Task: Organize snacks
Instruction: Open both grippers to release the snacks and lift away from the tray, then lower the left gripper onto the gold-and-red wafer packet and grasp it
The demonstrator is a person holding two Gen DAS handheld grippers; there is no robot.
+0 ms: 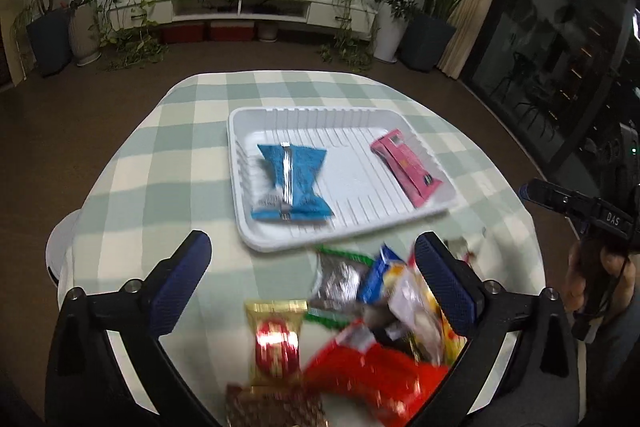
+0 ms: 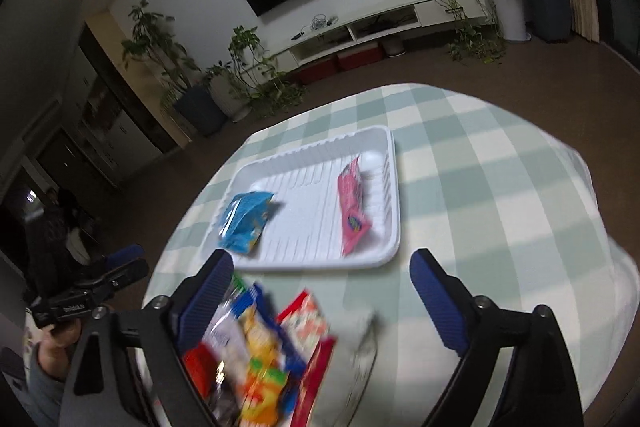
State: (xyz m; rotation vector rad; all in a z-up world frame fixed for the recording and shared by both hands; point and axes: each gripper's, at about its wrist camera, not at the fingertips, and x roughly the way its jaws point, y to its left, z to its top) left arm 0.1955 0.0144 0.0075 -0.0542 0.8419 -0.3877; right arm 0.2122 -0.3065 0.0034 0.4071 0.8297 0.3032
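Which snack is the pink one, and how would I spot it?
Start at the round table with the green-and-white checked cloth and find the white ribbed foam tray. The long pink wrapped bar lies along its right side; the only other snack there, a blue crinkled packet, is squat.

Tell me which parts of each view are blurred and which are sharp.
Left wrist view: the snack pile near the lens is smeared, while the white tray and blue packet look fairly crisp. Right wrist view: the snack pile is heavily smeared, the pink packet slightly soft; fisheye bends the room edges in both.
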